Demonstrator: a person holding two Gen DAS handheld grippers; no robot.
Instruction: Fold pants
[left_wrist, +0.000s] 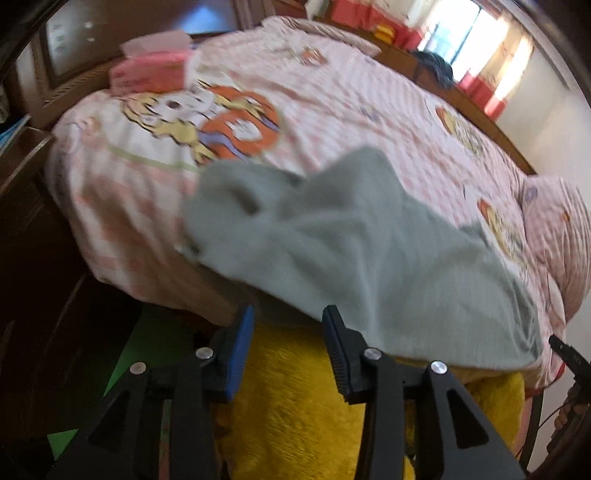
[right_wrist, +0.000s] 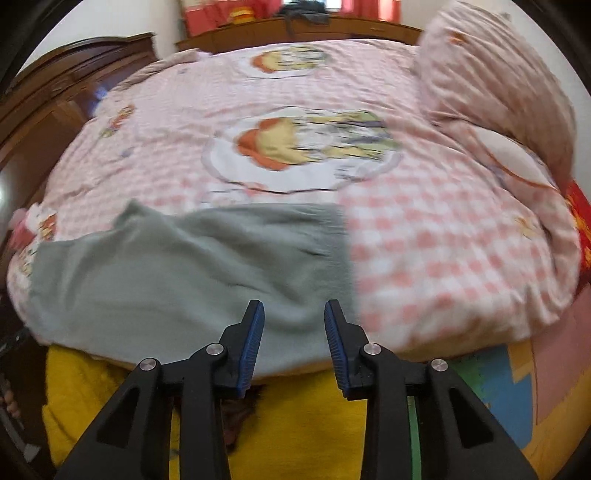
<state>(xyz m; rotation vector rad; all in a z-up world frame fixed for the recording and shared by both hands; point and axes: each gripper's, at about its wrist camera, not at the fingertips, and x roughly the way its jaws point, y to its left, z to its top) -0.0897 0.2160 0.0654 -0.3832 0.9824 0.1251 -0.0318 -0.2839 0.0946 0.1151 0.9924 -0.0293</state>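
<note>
Both frames are pretty motion-blurred, so details are soft. Nearest in each wrist view is fuzzy yellow fabric (left_wrist: 295, 406) filling the 6 o'clock area, right under the fingers. The left gripper (left_wrist: 288, 314) has its fingers spread apart with nothing between them, tips sitting just short of the bed's near edge. Same story with the right gripper (right_wrist: 294, 308): fingers spread wide, nothing pinched, tips over the near hem of the cloth, though I can't tell if they touch it.

The grey-green pants (right_wrist: 192, 273) lie on the pink checked quilt (right_wrist: 443, 251) at the near edge of the bed, draping a bit over the side. In the right wrist view they spread from centre toward 9 o'clock, with a straight edge running up at about centre. In the left wrist view they run from centre down toward 4 o'clock, bunched and rumpled at the upper left end.

Further out, the quilt has cartoon prints. A pink tissue box (left_wrist: 151, 72) sits at 11 o'clock in the left view, and a checked pillow (right_wrist: 491, 85) is up at 1 o'clock in the right view. Dark wooden furniture (right_wrist: 74, 81) stands past the bed at 10 o'clock.
</note>
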